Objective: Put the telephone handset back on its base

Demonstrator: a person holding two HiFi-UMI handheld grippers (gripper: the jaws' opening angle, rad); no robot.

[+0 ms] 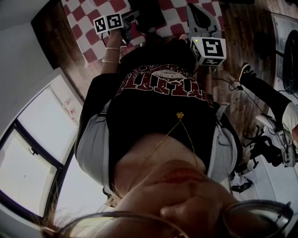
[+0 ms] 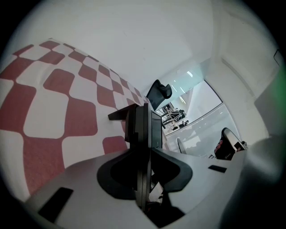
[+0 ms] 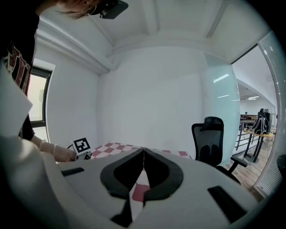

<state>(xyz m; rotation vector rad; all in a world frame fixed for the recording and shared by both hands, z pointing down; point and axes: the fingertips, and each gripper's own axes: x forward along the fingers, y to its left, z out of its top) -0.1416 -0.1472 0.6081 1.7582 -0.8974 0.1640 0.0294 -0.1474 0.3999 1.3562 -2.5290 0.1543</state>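
In the head view a dark object [image 1: 148, 17] that may be the telephone lies on the red-and-white checked tablecloth [image 1: 93, 46]; I cannot make out handset or base. My left gripper [image 1: 126, 21] reaches toward it from the left. In the left gripper view its black fingers [image 2: 144, 125] are pressed flat together low over the cloth [image 2: 53, 112], with nothing between them. My right gripper [image 1: 198, 14] is held above the table's right side. Its jaws [image 3: 143, 151] meet at the tips, empty. It also sees the left gripper's marker cube [image 3: 81, 146] and the hand holding it.
The person's dark T-shirt and arms fill the middle of the head view. A black office chair [image 3: 212, 136] stands beyond the table near a glass partition. Wooden floor [image 1: 242, 28] lies to the right, and a window [image 1: 32, 153] is at the left.
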